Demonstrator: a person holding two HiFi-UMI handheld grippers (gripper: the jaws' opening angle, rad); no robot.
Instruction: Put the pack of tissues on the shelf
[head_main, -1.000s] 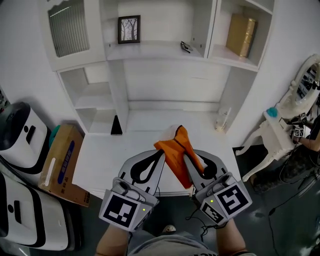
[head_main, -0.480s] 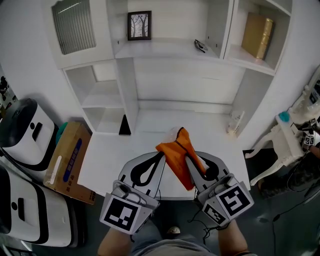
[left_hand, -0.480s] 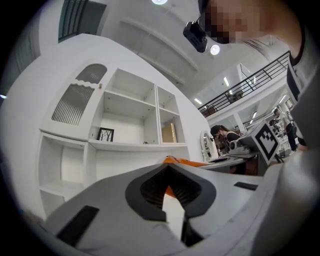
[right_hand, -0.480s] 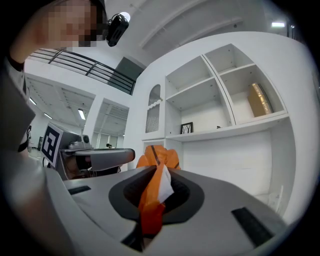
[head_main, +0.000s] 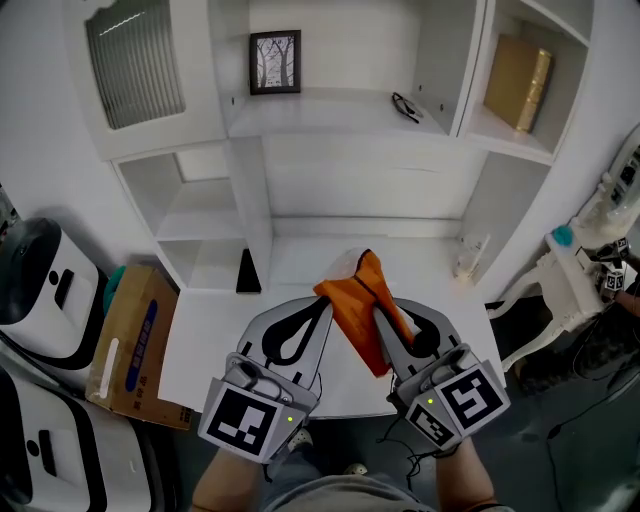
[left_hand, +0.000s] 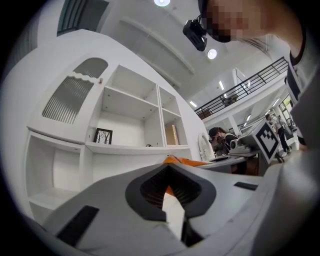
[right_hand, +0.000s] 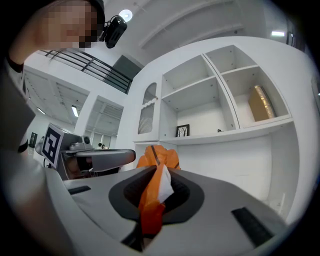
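The pack of tissues (head_main: 356, 306) is orange with a white patch and hangs above the white desk top (head_main: 300, 262). My right gripper (head_main: 378, 316) is shut on its lower edge. In the right gripper view the pack (right_hand: 158, 166) stands up between the jaws of the right gripper (right_hand: 152, 200). My left gripper (head_main: 318, 308) is held just left of the pack, shut with nothing in it. In the left gripper view, the left gripper (left_hand: 170, 200) has a strip of the orange pack (left_hand: 182, 160) showing beyond it. The white shelf unit (head_main: 330, 110) rises ahead.
On the shelf are a framed picture (head_main: 274, 62), a pair of glasses (head_main: 404, 105) and a gold box (head_main: 518, 84). A black wedge (head_main: 248, 272) and a clear bottle (head_main: 467, 258) stand on the desk. A cardboard box (head_main: 128, 345) and white machines (head_main: 40, 290) are at the left, a white chair (head_main: 575, 270) at the right.
Both grippers and the pack hold nearly the same place in the head view. The view has shifted a little, so the shelf unit and desk sit slightly further right.
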